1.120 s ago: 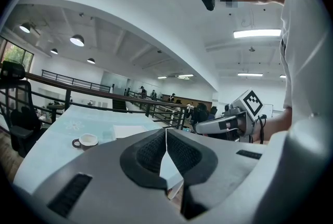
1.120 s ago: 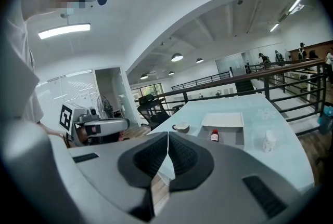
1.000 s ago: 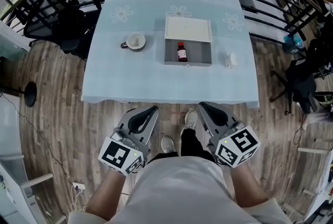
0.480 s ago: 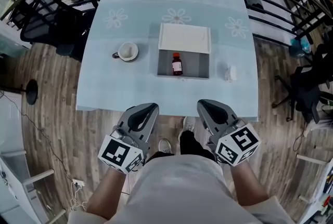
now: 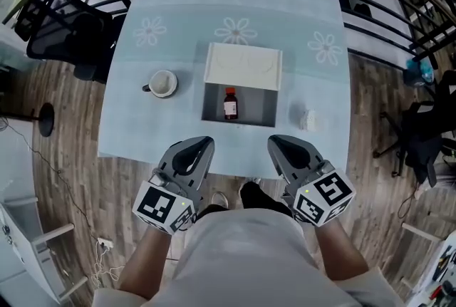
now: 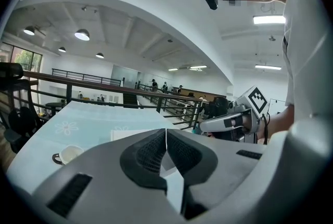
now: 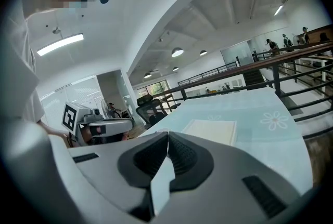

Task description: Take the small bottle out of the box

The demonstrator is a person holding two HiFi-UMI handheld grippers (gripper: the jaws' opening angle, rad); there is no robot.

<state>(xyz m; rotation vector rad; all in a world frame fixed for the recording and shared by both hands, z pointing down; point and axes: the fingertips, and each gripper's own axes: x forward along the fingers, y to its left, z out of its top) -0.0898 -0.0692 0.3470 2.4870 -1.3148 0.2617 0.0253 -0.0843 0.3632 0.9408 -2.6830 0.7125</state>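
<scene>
Small brown red-capped bottle (image 5: 230, 104) upright inside open grey box with white lid (image 5: 254, 107), mid-table; left gripper (image 5: 189, 157), right gripper (image 5: 291, 156) both closed tight, empty, near table's front edge; risk: reaching in with jaws unopened likely topples bottle; box walls crowd approach.

Pale-blue daisy-printed tablecloth (image 5: 187, 13), grey box (image 5: 255, 107) with white lid (image 5: 243, 65), brown red-capped small bottle (image 5: 230, 104)

In the middle of the table (image 5: 135, 129), a box (image 5: 256, 107) with a small bottle (image 5: 230, 103) upright inside; lid (image 5: 243, 66) behind it, cup (image 5: 162, 82) to the left, small object (image 5: 308, 119) to the right.
</scene>
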